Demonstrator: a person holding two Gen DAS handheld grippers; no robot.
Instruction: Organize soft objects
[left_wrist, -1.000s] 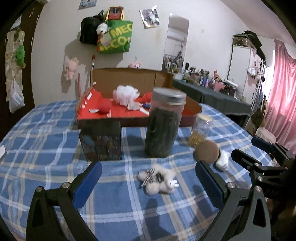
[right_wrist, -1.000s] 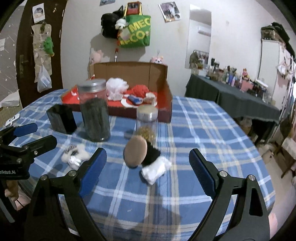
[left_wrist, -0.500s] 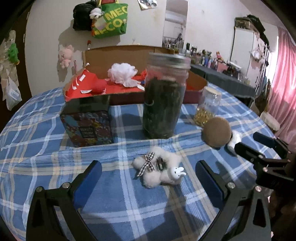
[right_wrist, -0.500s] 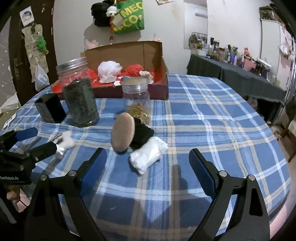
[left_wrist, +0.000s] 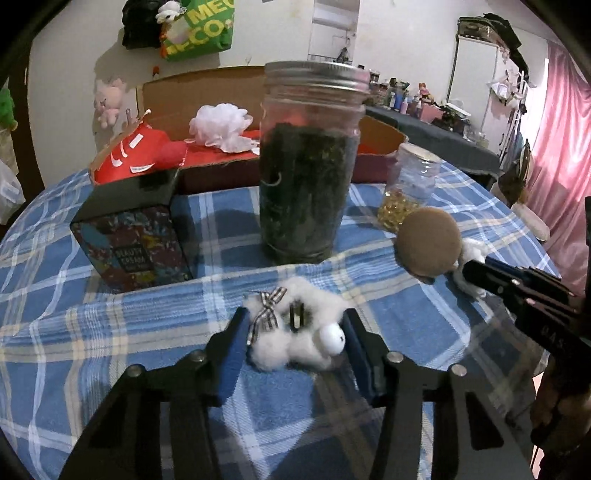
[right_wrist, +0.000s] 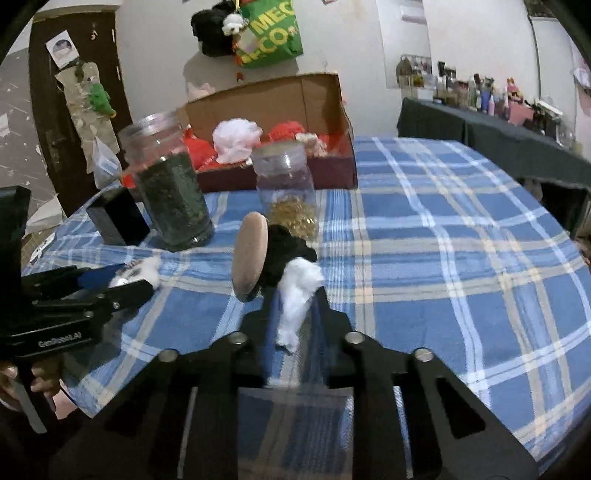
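We were at the pick-up step on both sides. Our left claw (left_wrist: 293, 341) had just been closing and its blue pads pressed on the white plush toy (left_wrist: 295, 332) lying on the table (left_wrist: 110, 332), in front of the tall jar (left_wrist: 308, 162). Our right claw (right_wrist: 295, 314) had just clenched on the white fluffy wad (right_wrist: 297, 291) beside the brown puff (right_wrist: 249, 254). Next, we judged, both should lift clear of the jars and carry over to the cardboard box (right_wrist: 280, 107) behind.
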